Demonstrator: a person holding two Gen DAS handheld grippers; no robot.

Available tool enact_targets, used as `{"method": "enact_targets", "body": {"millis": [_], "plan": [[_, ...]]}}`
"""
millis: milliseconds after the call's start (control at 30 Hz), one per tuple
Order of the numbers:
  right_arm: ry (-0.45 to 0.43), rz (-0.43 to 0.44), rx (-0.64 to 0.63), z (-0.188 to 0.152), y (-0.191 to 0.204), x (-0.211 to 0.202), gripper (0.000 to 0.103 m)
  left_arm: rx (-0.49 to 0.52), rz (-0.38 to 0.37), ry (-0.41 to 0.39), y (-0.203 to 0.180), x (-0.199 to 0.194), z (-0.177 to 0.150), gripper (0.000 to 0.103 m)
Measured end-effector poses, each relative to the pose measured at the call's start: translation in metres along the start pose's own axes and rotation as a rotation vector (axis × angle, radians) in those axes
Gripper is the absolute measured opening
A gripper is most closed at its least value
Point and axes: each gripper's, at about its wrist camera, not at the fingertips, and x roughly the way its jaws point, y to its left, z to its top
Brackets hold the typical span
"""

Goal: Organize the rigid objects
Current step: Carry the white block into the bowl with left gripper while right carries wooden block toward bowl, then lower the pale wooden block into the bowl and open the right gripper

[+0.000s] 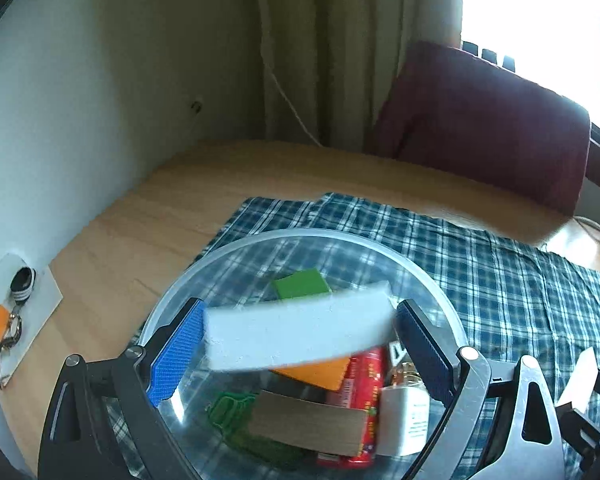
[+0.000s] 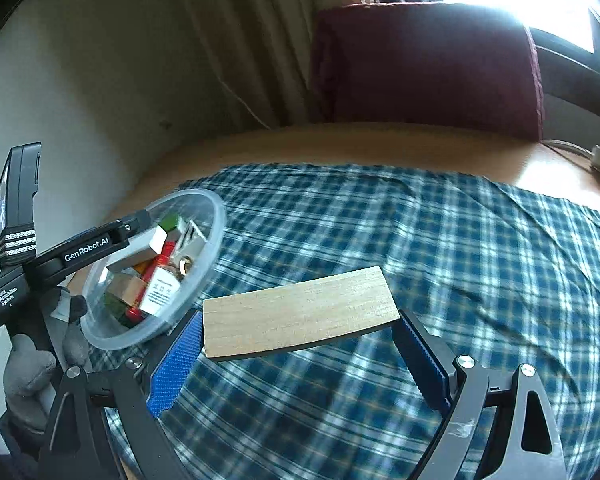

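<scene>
1. Wooden plank sits clamped between the blue pads of the right gripper, held above the plaid cloth.
2. Left gripper grasps a white block over the clear plastic bowl.
3. Inside the bowl lie a green block, an orange piece and a red tube.
4. Beyond stand the wooden table and a maroon chair back.

Blue-and-white plaid cloth, maroon cushion, pale wooden block
</scene>
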Motion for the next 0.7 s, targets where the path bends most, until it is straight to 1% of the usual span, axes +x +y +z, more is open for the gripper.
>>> {"method": "enact_targets", "body": {"millis": [67,133,200,267,367,467,500,533,700], "plan": [[-0.001,0.005,-0.013,0.005,0.001,0.002,0.095,-0.028,-0.012,0.008,0.009,0.005,0.001,0.096],[-0.003,0.011,-0.029,0.010,0.009,0.008,0.095,-0.052,-0.022,0.010,0.017,0.014,0.001,0.097],[-0.001,0.025,-0.051,0.016,0.022,0.015,0.095,-0.080,-0.018,0.006,0.031,0.015,-0.001,0.097],[0.000,0.041,-0.075,0.021,0.035,0.015,0.095,-0.100,-0.008,0.001,0.027,0.017,-0.004,0.097],[0.005,0.066,-0.114,0.022,0.049,0.022,0.095,-0.132,0.029,-0.010,0.027,0.015,-0.012,0.097],[0.008,0.087,-0.156,0.025,0.067,0.033,0.095,-0.163,0.068,-0.030,0.021,0.005,-0.023,0.097],[0.007,0.097,-0.167,0.026,0.072,0.037,0.095,-0.173,0.088,-0.037,0.021,0.002,-0.025,0.097],[0.007,0.102,-0.176,0.027,0.078,0.043,0.095,-0.163,0.126,-0.051,0.022,-0.002,-0.027,0.097],[0.009,0.099,-0.189,0.042,0.100,0.074,0.096,-0.194,0.154,-0.055,0.062,-0.007,-0.029,0.097]]}}
